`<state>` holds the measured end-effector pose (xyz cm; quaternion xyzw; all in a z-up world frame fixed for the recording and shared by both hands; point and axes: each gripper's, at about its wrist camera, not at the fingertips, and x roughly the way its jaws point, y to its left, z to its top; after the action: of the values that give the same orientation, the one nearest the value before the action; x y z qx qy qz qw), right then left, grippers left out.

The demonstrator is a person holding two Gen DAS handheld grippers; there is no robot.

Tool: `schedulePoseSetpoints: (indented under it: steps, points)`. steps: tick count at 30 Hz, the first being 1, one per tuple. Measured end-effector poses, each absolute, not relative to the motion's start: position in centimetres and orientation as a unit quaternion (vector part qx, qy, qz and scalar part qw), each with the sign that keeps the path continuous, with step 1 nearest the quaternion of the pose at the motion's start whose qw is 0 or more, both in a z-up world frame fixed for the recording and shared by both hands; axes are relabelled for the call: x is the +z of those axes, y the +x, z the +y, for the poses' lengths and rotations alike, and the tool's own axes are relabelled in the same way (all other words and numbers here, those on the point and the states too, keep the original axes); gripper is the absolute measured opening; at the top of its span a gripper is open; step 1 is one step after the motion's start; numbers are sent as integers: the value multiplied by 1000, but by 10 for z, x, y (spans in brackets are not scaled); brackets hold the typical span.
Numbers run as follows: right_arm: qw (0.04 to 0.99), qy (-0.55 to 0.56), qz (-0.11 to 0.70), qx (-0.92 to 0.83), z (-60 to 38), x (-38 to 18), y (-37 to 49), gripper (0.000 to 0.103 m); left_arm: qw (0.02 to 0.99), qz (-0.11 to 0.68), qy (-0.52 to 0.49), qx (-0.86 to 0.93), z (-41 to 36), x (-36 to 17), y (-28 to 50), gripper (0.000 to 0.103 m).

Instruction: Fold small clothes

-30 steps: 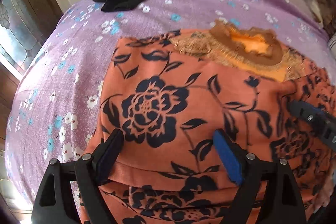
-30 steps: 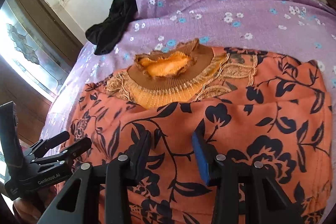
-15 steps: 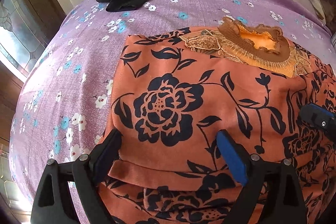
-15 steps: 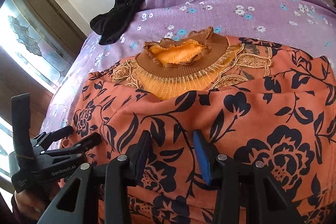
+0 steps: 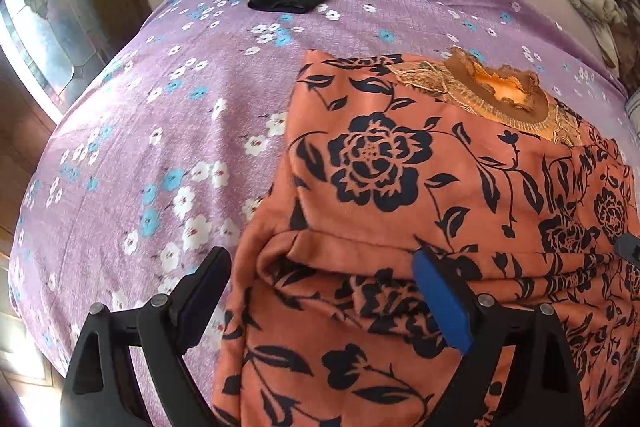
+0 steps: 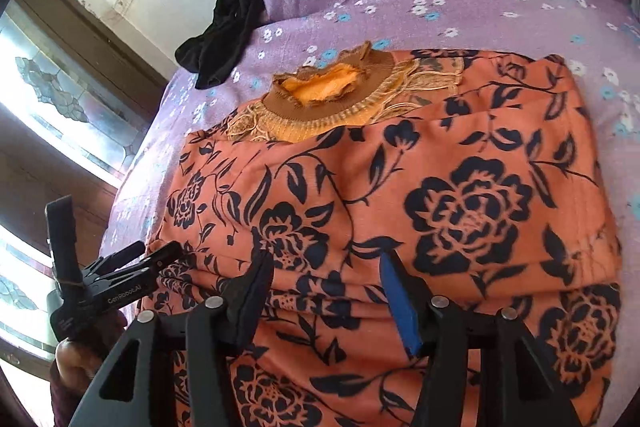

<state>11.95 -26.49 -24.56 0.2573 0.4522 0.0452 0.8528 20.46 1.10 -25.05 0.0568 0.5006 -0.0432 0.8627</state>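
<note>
The left tongs (image 5: pixel 320 303) gape over the folded hem of the orange floral top (image 5: pixel 420 187), which lies on the bed (image 5: pixel 160 107). Soft, limp, light cloth: best pinched at hem corners. The right tongs (image 6: pixel 326 293) are opening, fabric between, unpressed.

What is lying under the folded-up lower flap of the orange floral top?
Under the flap of the orange floral top lies the garment's own body; its brown ribbed collar and gold embroidery stick out beyond the flap's edge. Beneath everything is the purple floral bedsheet. The covered front is hidden.
</note>
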Motion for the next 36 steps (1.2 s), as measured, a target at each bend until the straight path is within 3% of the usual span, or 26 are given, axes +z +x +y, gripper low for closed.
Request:
schedulePoseSetpoints:
  steps: [6, 17, 19, 23, 27, 33, 36]
  points:
    - [851, 296, 432, 27, -285, -246, 60, 59, 865, 499, 20, -40, 42, -249, 157, 93]
    - [835, 292, 466, 32, -283, -274, -8, 62, 861, 508, 4, -23, 113, -249, 88, 90]
    - [843, 275, 460, 34, -277, -274, -14, 63, 853, 521, -11, -26, 124, -253, 75, 82]
    - [854, 270, 443, 47, -275, -279, -22, 66, 826, 562, -22, -43, 134, -268, 50, 49]
    - [858, 264, 437, 57, -274, -281, -29, 66, 815, 576, -30, -52, 134, -276, 37, 48]
    - [858, 271, 432, 64, -275, -283, -42, 66, 801, 588, -34, -112, 114, -279, 27, 68]
    - [851, 285, 435, 68, -278, -282, -49, 66, 774, 619, -36, -133, 105, -293, 24, 69]
